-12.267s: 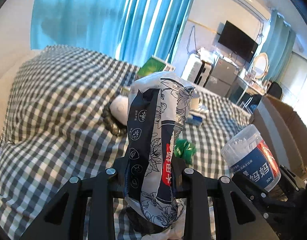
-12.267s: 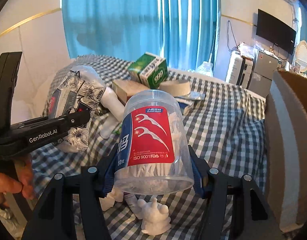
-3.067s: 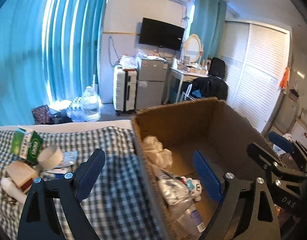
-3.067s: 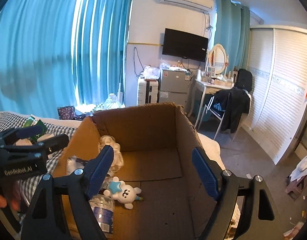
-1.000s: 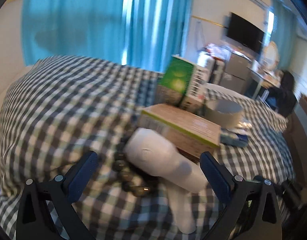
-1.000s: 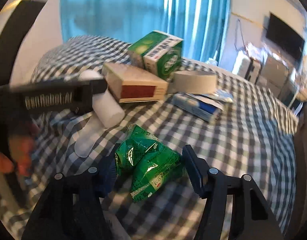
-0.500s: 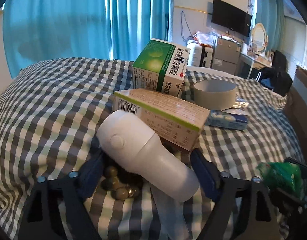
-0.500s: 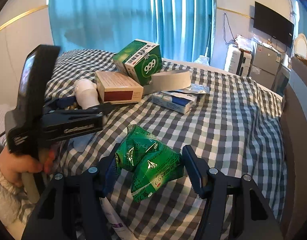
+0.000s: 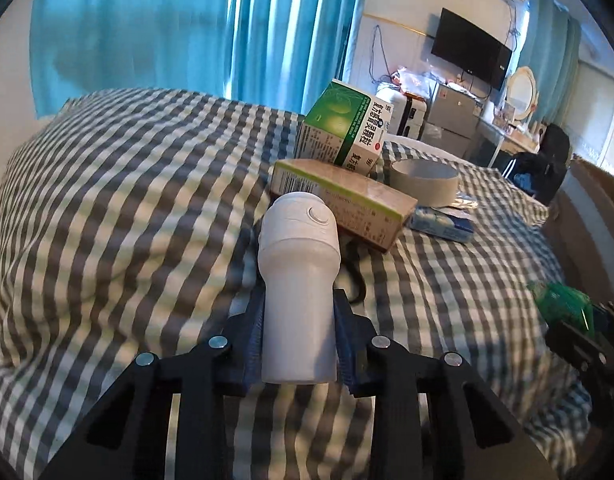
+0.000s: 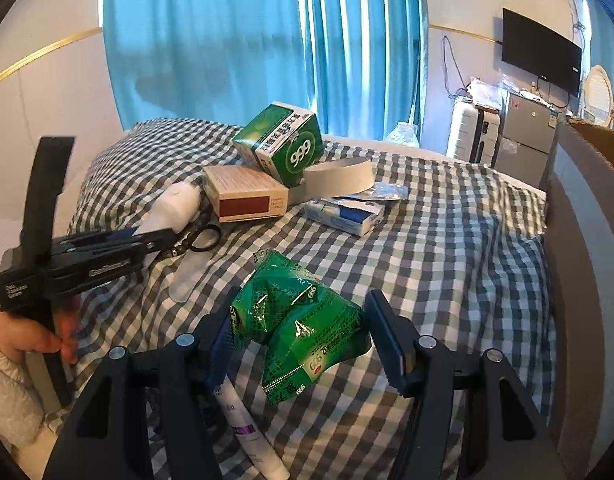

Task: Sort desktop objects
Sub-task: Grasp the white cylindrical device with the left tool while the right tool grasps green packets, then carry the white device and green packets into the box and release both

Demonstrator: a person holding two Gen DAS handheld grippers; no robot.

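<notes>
A white bottle (image 9: 297,280) stands between the pads of my left gripper (image 9: 297,336), cap end pointing away. The jaws are closing and the blue pads sit against both sides of it. In the right wrist view the same bottle (image 10: 175,204) lies by the tan box, with the left gripper (image 10: 163,236) on it and a hand (image 10: 39,336) on the handle. My right gripper (image 10: 299,340) is shut on a crumpled green packet (image 10: 303,332), held above the checked cloth (image 10: 447,260). That packet (image 9: 563,304) also shows at the right of the left wrist view.
Behind the bottle lie a tan box (image 9: 347,196), a green box (image 9: 343,128), a tape roll (image 9: 423,180) and a blue-white packet (image 9: 443,222). A dark bead bracelet (image 10: 199,236) and a tube (image 10: 247,436) lie on the cloth. A cardboard box wall (image 10: 587,240) rises at the right.
The left jaws have come in from wide open onto the white bottle, which now lines up with the fingers. The right gripper keeps the green packet and has risen slightly.
</notes>
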